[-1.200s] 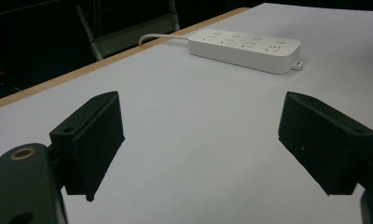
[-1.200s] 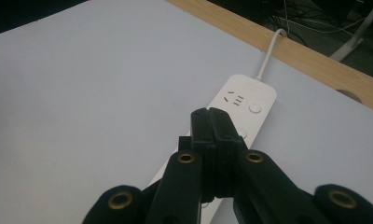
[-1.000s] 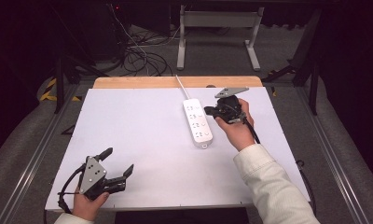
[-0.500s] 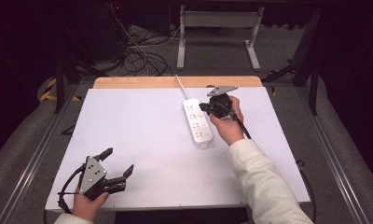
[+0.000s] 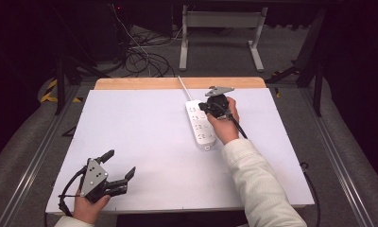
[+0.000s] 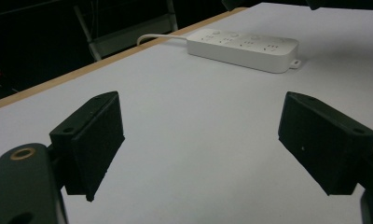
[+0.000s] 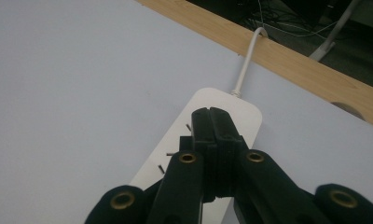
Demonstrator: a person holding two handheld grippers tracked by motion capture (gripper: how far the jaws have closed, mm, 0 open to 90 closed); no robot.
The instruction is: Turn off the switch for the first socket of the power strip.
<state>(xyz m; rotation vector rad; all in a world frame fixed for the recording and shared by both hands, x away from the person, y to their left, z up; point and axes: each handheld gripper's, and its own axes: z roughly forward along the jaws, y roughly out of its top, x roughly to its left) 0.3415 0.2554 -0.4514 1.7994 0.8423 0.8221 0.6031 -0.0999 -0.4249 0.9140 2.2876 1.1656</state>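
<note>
While the right tool (image 5: 207, 107) is held over the far end of the white power strip (image 5: 200, 125), its two black jaws are seen pressed flat together in the right gripper view, with nothing between them. Their joined tip (image 7: 210, 122) is pointed down at the strip's top face (image 7: 222, 109), close above the sockets near the end where the white cord (image 7: 246, 65) leaves; whether the tip touches the surface cannot be told. The strip is laid flat on the white worktop (image 5: 140, 137), right of the middle and toward the far wooden edge (image 5: 144, 83), with its cord run over that edge. The left tool (image 5: 117, 171) is held at the near left corner of the worktop, well apart from the strip, its jaws spread wide and empty; in the left gripper view the pads (image 6: 100, 140) are seen standing apart above bare worktop, the strip (image 6: 243, 44) lying beyond them
</note>
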